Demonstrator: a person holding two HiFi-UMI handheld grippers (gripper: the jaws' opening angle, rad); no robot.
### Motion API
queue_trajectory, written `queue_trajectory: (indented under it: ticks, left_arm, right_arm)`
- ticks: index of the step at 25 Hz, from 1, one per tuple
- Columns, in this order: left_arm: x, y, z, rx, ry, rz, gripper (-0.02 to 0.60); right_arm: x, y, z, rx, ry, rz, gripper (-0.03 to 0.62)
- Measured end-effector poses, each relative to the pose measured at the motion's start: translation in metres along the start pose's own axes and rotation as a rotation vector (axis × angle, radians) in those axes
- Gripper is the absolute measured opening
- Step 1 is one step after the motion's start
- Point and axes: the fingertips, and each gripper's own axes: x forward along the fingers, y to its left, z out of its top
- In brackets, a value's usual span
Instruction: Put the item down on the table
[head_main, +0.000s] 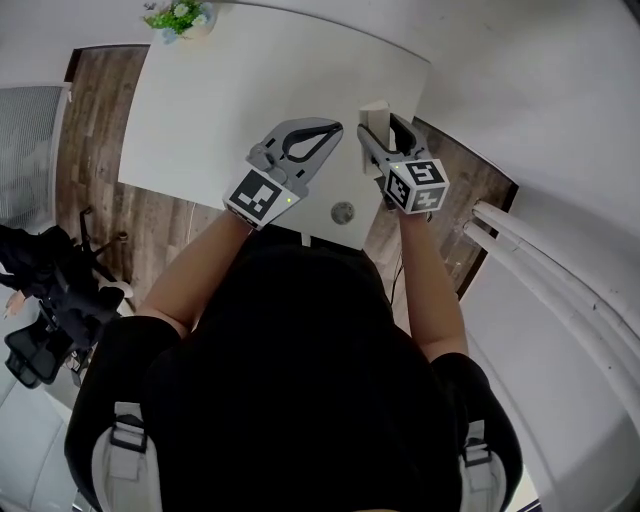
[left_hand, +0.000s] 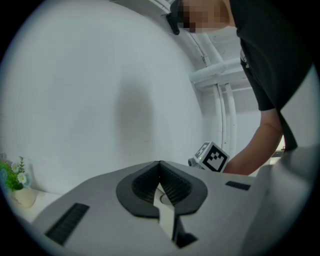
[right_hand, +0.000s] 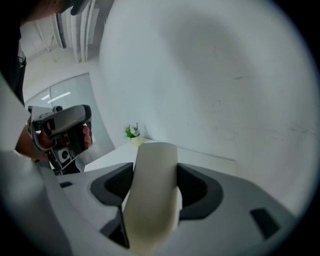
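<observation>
A cream-coloured block-shaped item (right_hand: 152, 192) stands upright between the jaws of my right gripper (right_hand: 155, 187), which is shut on it. From the head view the item (head_main: 375, 122) pokes out past the right gripper (head_main: 382, 140), above the near right part of the white table (head_main: 220, 110). My left gripper (head_main: 318, 130) hovers over the table just left of it, its jaws closed together with nothing between them. In the left gripper view the left gripper (left_hand: 160, 172) has its tips meeting, and the right gripper's marker cube (left_hand: 212, 157) shows beyond.
A small pot of green plant with flowers (head_main: 180, 17) stands at the table's far left corner, also seen as a plant pot (right_hand: 134, 135). A round grommet (head_main: 342, 212) sits near the table's front edge. Office chairs (head_main: 50, 300) stand on the wood floor to the left. White walls surround the table.
</observation>
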Motion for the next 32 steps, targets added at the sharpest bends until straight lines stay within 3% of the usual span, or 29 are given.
queue_trajectory:
  ticks: [12, 32]
  left_arm:
    - [0.020, 0.008, -0.030, 0.001, 0.026, -0.015, -0.006]
    - [-0.001, 0.026, -0.049, -0.029, 0.052, 0.038, -0.006]
  right_arm:
    - [0.046, -0.022, -0.086, -0.019, 0.240, -0.042, 0.270]
    - [0.093, 0.010, -0.121, -0.270, 0.406, 0.001, 0.268]
